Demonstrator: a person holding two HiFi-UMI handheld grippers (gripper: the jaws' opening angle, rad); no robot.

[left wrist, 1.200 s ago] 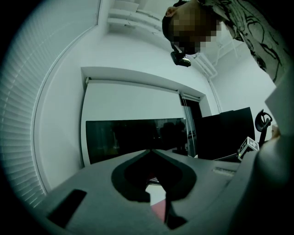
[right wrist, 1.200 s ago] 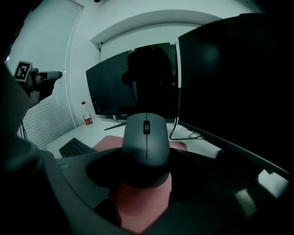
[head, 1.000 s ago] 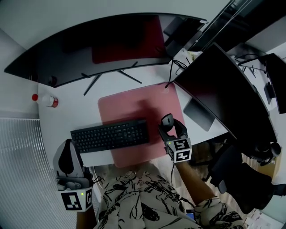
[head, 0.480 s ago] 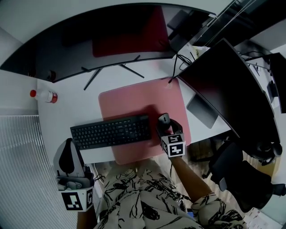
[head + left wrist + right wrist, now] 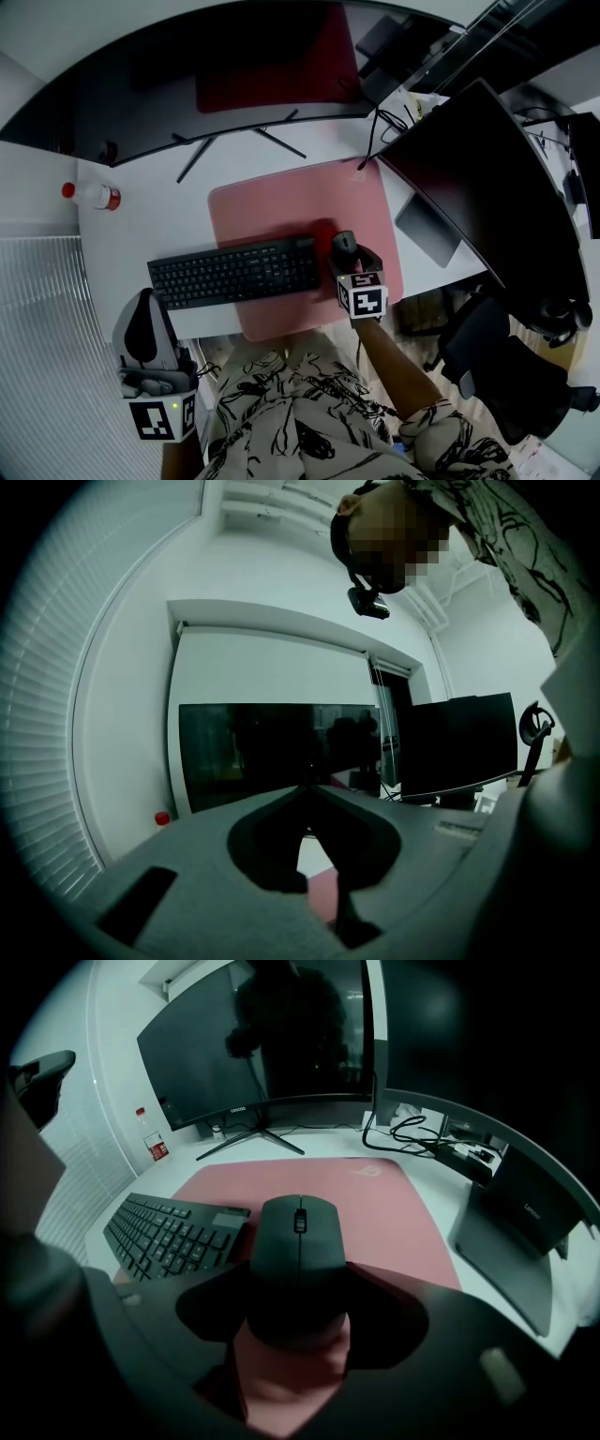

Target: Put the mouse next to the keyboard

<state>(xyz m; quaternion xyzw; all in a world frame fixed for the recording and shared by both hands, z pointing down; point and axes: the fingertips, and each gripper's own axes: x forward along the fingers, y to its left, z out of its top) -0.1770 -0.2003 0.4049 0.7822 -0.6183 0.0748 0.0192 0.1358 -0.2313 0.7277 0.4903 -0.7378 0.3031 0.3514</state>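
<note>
A dark grey mouse (image 5: pixel 344 244) is held between the jaws of my right gripper (image 5: pixel 348 253), just right of the black keyboard (image 5: pixel 234 272) on the pink desk mat (image 5: pixel 291 206). In the right gripper view the mouse (image 5: pixel 298 1237) fills the middle, low over the mat (image 5: pixel 384 1199), with the keyboard (image 5: pixel 169 1232) close at its left; my right gripper (image 5: pixel 298 1288) is shut on it. I cannot tell if the mouse touches the mat. My left gripper (image 5: pixel 143 305) hangs off the desk's near left corner, and in its own view the left gripper (image 5: pixel 309 787) is shut on nothing.
A wide curved monitor (image 5: pixel 234 84) stands at the back, a second dark monitor (image 5: pixel 478 187) at the right with its base (image 5: pixel 427 230). Cables (image 5: pixel 384 122) lie behind the mat. A red-capped bottle (image 5: pixel 94 197) rests far left. An office chair (image 5: pixel 506 375) stands at lower right.
My right gripper has carried the mouse a little left and away from me, closer to the keyboard's right end. The left gripper has stayed put.
</note>
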